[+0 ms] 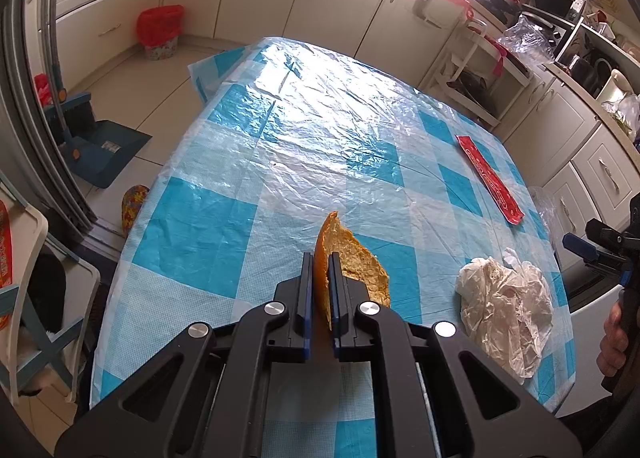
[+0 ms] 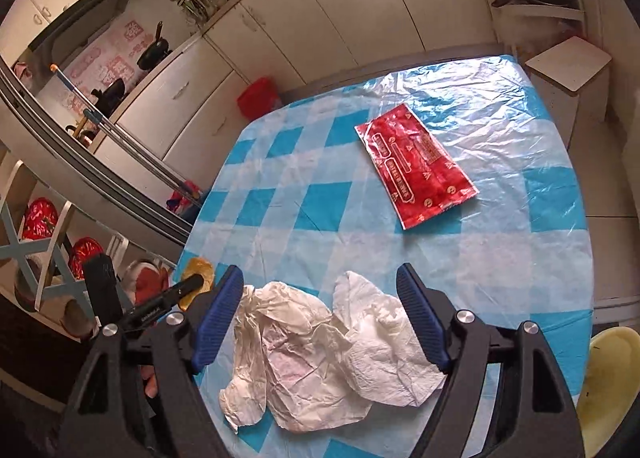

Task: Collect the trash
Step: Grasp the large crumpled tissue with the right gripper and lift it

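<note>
My left gripper (image 1: 320, 258) is shut on a piece of orange peel (image 1: 356, 258), held just above the blue-and-white checked tablecloth (image 1: 224, 225). A crumpled white plastic bag (image 1: 504, 302) lies to its right. In the right wrist view my right gripper (image 2: 320, 274) is open, its jaws either side of the crumpled white bag (image 2: 312, 354), just above it. A flat red wrapper (image 2: 416, 165) lies farther out on the table; it also shows in the left wrist view (image 1: 490, 177). The left gripper with the peel (image 2: 198, 276) shows at the table's left edge.
A red-lined bin (image 1: 160, 29) stands on the floor by the cabinets, also seen in the right wrist view (image 2: 258, 95). A blue dustpan and brush (image 1: 100, 145) stand left of the table. A white stool (image 2: 568, 65) stands beyond the table. Kitchen counters are cluttered.
</note>
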